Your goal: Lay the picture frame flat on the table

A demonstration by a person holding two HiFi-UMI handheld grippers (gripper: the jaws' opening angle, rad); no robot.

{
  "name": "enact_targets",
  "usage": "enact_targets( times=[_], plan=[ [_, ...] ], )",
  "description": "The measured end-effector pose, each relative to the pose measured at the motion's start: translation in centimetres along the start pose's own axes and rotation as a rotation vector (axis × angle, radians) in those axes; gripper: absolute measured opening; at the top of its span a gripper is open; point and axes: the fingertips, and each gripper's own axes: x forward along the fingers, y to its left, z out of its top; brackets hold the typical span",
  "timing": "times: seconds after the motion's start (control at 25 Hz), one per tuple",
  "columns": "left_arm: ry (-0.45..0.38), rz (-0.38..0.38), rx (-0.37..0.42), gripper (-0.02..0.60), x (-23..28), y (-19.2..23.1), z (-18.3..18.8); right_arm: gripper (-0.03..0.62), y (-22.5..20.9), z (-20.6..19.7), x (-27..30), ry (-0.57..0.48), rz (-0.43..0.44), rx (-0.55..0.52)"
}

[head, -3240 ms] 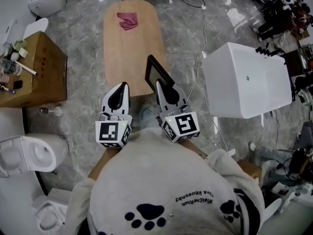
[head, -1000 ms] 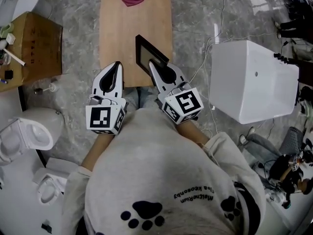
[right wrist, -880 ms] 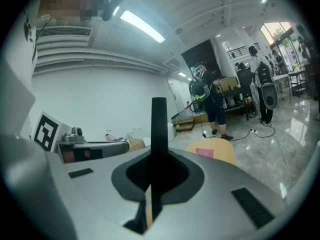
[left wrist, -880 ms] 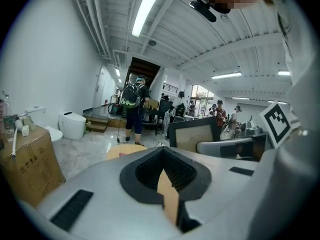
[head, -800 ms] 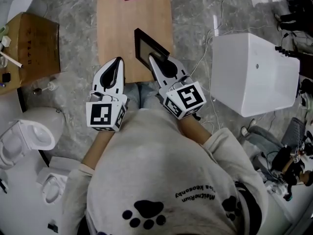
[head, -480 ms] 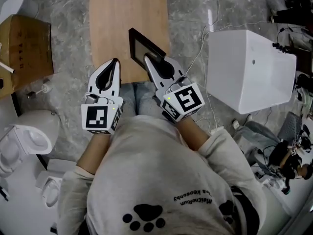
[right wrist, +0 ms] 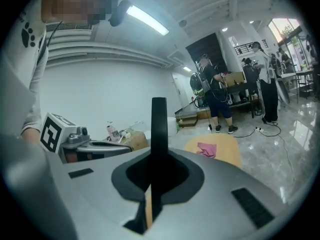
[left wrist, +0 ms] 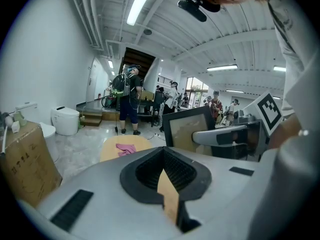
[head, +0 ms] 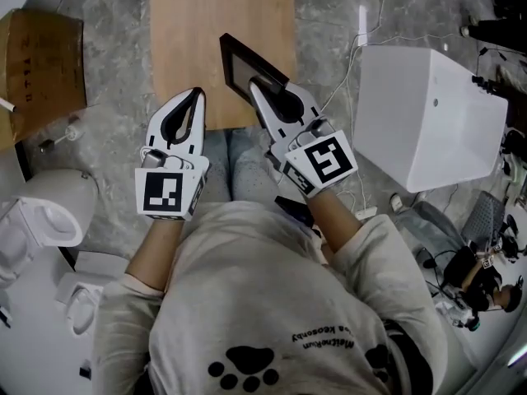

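Head view: one cardboard box (head: 41, 56) sits at the left, its contents unclear. One frame (head: 239, 62) tilts over the surface's (head: 185, 39) near right corner, clamped edgewise in the right gripper (head: 257, 89). The left gripper (head: 196, 95) is closed and empty. That grip is unchanged from a second ago, while the one pink cloth (left wrist: 125, 148) has slid to this view's top edge.

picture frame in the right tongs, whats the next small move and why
Probably lower the right tongs toward the table and start tipping the picture frame over to the left. The tongs are shut on the frame's near edge, it stands upright over the table's near end, and bare wood lies left of it.
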Motion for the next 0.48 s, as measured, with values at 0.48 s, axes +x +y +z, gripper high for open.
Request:
enact_targets(
  times=[0.48],
  plan=[
    [-0.018,0.019,-0.026,0.008,1.5,-0.2,-2.9,0.017,-1.1,-2.5,0.3,0.020,0.046,-0.025]
  ],
)
